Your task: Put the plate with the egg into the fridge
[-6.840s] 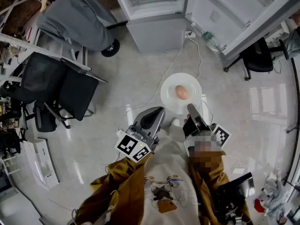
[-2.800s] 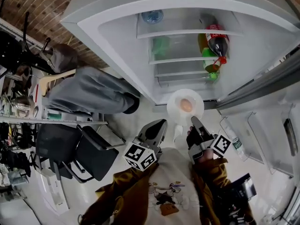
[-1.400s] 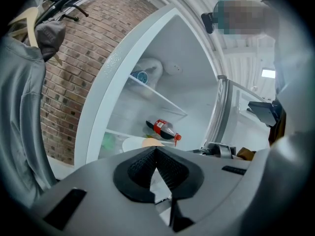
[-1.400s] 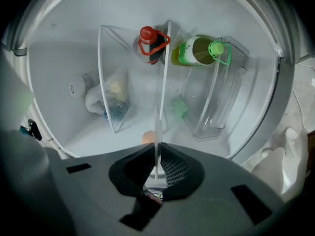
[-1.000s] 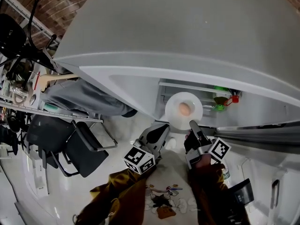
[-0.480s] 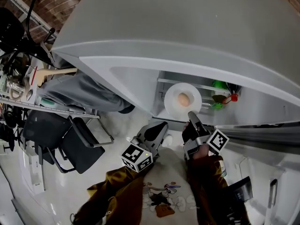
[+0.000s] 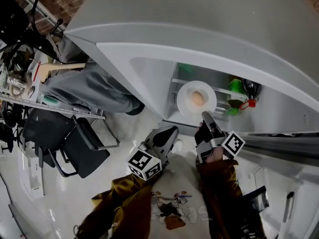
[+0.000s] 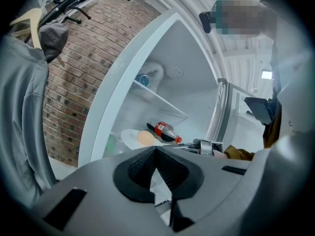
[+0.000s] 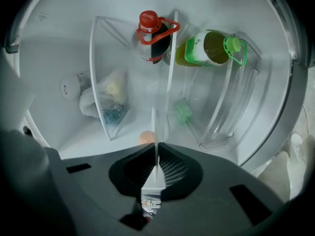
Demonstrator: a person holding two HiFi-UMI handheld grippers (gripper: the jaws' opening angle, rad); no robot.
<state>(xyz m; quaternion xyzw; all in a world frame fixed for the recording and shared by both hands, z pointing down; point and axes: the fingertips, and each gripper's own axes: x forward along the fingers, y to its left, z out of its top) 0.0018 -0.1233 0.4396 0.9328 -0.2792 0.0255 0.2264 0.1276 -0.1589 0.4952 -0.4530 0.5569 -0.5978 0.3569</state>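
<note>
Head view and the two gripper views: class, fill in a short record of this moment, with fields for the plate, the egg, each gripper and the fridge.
plate: white, gripped at its rim, held at the open fridge
egg: one, brown, lying on the plate
right gripper: shut on the plate
left gripper: shut, nothing in it
fridge: door open; dark bottle with red cap and green bottle inside
task: plate not yet set down

glass fridge shelf (image 9: 169, 82), cola btl (image 9: 151, 41) lying on it
</note>
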